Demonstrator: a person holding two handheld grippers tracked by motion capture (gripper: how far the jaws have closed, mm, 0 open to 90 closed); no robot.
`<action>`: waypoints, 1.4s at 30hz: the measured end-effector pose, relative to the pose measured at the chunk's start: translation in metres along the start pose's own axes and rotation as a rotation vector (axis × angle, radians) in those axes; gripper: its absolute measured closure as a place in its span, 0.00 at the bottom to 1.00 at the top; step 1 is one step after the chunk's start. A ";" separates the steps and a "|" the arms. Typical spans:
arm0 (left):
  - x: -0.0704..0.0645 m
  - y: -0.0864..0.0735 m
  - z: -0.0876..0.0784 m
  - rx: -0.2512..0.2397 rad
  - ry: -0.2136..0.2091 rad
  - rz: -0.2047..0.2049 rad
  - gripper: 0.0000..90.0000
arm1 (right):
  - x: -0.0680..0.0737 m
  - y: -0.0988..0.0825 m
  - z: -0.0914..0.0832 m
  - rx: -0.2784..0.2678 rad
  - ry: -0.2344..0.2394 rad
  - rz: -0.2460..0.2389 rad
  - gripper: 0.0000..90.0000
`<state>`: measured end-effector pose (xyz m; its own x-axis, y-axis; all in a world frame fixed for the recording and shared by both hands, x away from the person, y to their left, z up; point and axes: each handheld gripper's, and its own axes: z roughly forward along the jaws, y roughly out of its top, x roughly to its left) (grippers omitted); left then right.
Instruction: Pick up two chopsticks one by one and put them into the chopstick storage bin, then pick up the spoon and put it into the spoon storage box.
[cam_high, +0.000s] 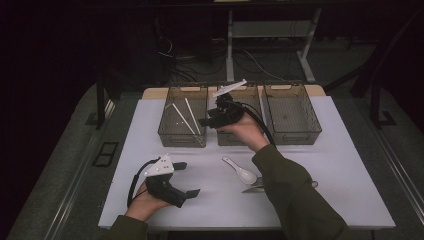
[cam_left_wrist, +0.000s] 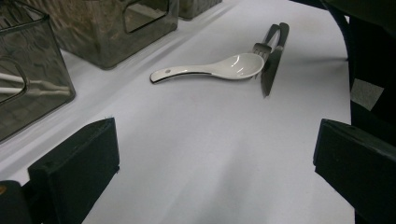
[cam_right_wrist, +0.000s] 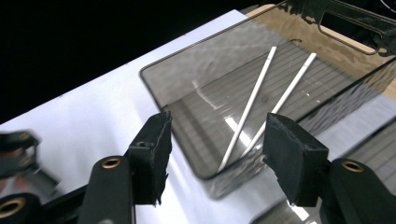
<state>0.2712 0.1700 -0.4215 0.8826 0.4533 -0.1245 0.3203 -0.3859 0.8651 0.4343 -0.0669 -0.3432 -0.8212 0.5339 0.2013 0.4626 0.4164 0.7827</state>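
Two white chopsticks (cam_right_wrist: 261, 100) lie slanted side by side on the floor of the left basket (cam_high: 172, 134) of three set along the tabletop's far edge, and the right gripper (cam_right_wrist: 215, 156) hangs just over that basket's near right corner with its jaws apart and nothing between them, so this part of the sorting looks done. Still waiting near the front edge are a white spoon (cam_left_wrist: 212, 70), a fork (cam_left_wrist: 266, 44) and a knife (cam_left_wrist: 272, 63); the middle basket (cam_high: 223, 139) and right basket (cam_high: 295, 135) probably await them. The left gripper (cam_high: 185, 180) rests near the front left corner, wide open and empty.
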 end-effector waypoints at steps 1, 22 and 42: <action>0.000 0.000 0.000 0.000 -0.001 -0.008 0.00 | 0.000 -0.003 -0.004 -0.005 0.007 -0.003 0.46; 0.000 -0.002 0.000 0.008 0.016 -0.014 0.00 | 0.001 -0.078 -0.075 -0.057 0.019 -0.006 0.41; -0.002 0.000 0.002 0.005 0.024 -0.008 0.03 | 0.011 -0.155 -0.134 -0.110 -0.070 0.008 0.30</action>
<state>0.2703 0.1669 -0.4222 0.8714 0.4756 -0.1201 0.3293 -0.3857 0.8619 0.3091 -0.2241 -0.3835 -0.7907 0.5883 0.1693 0.4265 0.3311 0.8417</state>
